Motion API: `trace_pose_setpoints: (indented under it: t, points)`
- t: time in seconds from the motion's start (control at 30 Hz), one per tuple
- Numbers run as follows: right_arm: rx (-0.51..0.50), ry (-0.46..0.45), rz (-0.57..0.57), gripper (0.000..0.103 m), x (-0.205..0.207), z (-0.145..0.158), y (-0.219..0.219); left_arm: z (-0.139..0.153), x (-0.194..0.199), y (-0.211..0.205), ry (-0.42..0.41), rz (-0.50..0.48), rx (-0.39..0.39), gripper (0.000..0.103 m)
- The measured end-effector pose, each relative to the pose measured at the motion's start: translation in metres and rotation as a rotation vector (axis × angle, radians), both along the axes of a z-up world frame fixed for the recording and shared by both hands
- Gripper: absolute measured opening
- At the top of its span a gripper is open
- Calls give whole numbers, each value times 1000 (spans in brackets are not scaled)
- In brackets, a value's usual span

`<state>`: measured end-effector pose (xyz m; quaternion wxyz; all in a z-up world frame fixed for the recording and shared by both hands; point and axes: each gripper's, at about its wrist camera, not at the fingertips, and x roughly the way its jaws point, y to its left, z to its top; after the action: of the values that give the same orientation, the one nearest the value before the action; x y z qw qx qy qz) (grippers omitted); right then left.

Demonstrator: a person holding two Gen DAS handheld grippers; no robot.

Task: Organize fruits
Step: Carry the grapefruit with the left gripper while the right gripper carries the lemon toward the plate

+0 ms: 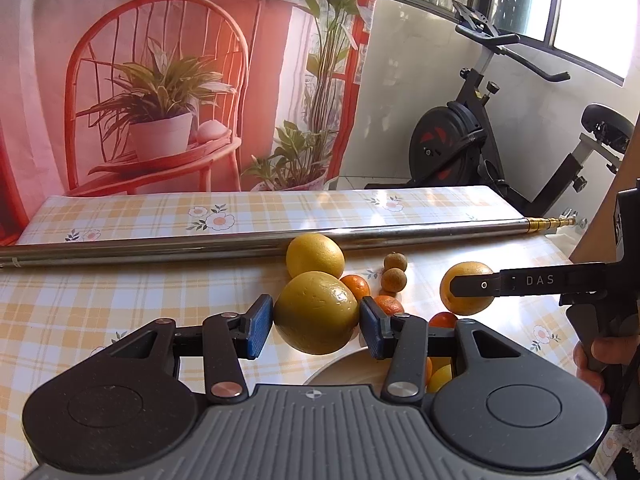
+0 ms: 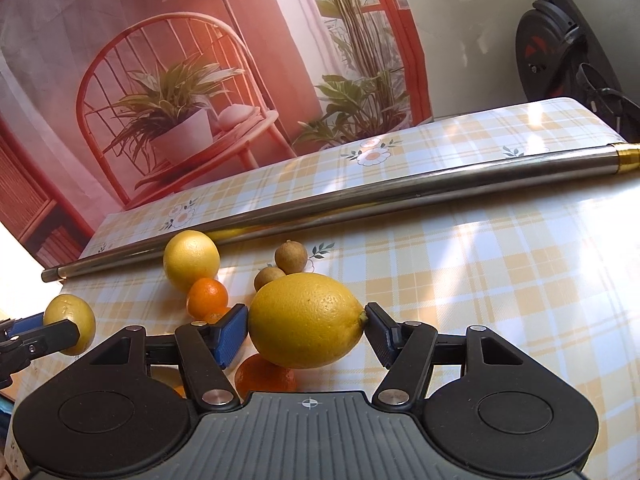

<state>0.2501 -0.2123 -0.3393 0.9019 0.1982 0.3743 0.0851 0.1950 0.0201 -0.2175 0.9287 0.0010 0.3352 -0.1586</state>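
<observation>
My left gripper [image 1: 316,322] is shut on a yellow-green lemon [image 1: 316,312] and holds it above the table, over the rim of a pale plate [image 1: 340,368]. My right gripper [image 2: 306,326] is shut on a bright yellow lemon [image 2: 306,320] held lengthwise; the same lemon [image 1: 466,288] shows at the right in the left wrist view. A third lemon [image 1: 315,256] lies by the metal pole. Small oranges [image 1: 355,286] [image 2: 207,297] and brown longans [image 1: 394,280] [image 2: 290,257] lie between them. The left-held lemon [image 2: 70,322] shows at the left edge of the right wrist view.
A long steel pole [image 1: 160,246] [image 2: 360,196] lies across the checked tablecloth [image 2: 500,280] behind the fruit. More oranges [image 1: 438,376] sit on the plate under my left gripper. An exercise bike [image 1: 472,136] stands beyond the table's far right.
</observation>
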Motion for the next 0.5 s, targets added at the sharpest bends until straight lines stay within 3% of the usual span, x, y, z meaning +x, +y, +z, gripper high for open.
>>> trace_pose_setpoints:
  t: [0.5]
  points:
    - [53, -81, -18, 60, -73, 40, 3, 30, -51, 15, -19, 7, -3, 50]
